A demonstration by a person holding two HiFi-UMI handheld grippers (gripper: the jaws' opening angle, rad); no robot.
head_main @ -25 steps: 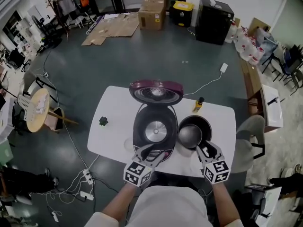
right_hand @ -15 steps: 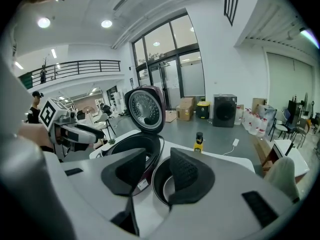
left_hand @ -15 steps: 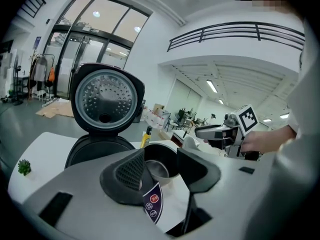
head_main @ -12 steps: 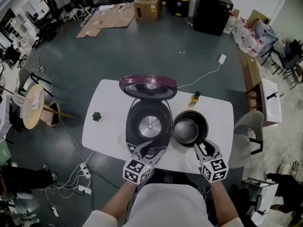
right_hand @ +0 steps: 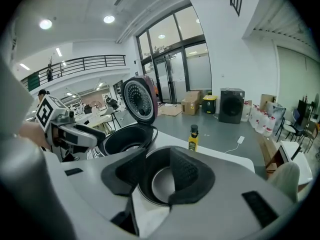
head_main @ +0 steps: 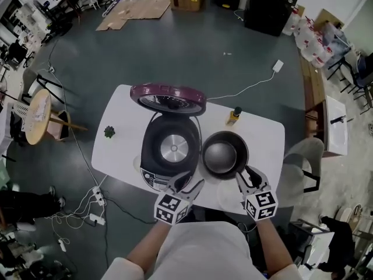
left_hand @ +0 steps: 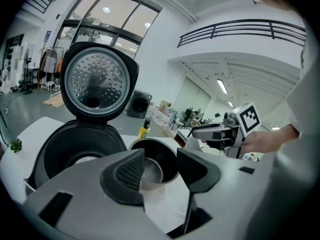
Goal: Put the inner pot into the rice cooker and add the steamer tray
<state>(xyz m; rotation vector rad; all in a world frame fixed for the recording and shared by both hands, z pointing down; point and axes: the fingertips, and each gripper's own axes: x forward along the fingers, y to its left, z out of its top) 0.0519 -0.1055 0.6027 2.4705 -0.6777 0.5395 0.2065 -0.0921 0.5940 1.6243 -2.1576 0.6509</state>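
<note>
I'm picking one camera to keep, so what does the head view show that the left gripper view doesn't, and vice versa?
Head view only: the whole white table, the marker cube on the left gripper, and a white adapter with its cable on the floor. Left gripper view only: that gripper's claw pads, apart with nothing between them, and a balcony railing overhead. Both: the open rice cooker, the inner pot on the table beside it, the yellow bottle and the right gripper.

On the worktop [head_main: 268, 139] the rice cooker [head_main: 169, 150] is set left of the inner pot [head_main: 224, 155] — just beside it; a bottle [head_main: 233, 116] is placed beyond the pot, a small plant [head_main: 109, 132] well left.
</note>
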